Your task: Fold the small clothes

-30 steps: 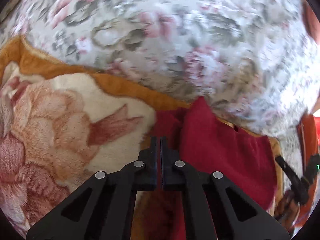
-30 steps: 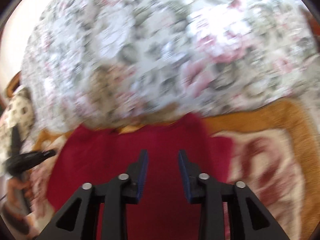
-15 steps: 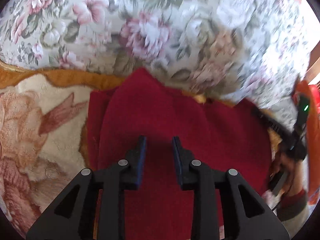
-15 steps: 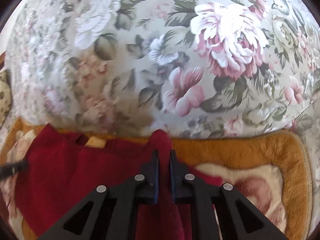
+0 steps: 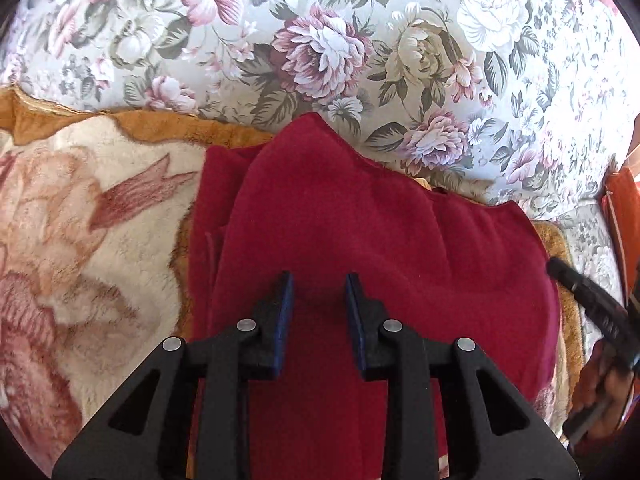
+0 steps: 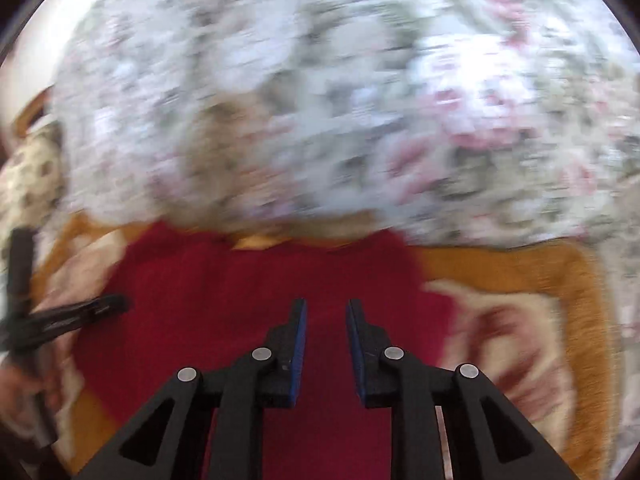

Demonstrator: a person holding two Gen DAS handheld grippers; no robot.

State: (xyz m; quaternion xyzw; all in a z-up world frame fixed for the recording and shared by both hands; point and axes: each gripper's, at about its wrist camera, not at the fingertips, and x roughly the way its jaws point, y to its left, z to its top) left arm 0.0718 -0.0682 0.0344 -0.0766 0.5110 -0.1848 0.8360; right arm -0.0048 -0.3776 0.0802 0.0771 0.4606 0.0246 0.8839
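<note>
A dark red garment [image 5: 360,220] lies folded on a plush cream and orange blanket [image 5: 100,240]. My left gripper [image 5: 318,280] hovers over the garment's near part, open, with no cloth pinched between its blue pads. The blurred right wrist view shows the same garment [image 6: 240,300] under my right gripper [image 6: 326,304]. Its jaws are opening, and nothing is caught between them. The right gripper's black finger [image 5: 580,292] and a hand [image 5: 600,392] show at the left view's right edge. The left gripper [image 6: 80,312] reaches in from the left of the right view.
A floral bedsheet [image 5: 320,40] covers the bed beyond the blanket. An orange object [image 5: 624,220] stands at the far right edge. In the right wrist view the blanket [image 6: 520,320] stretches right of the garment, and a patterned cushion [image 6: 28,176] sits at the far left.
The left gripper opened off the garment's edge and now sits over its middle. The right gripper pinched the garment's far corner half a second ago, then released it and drew back.
</note>
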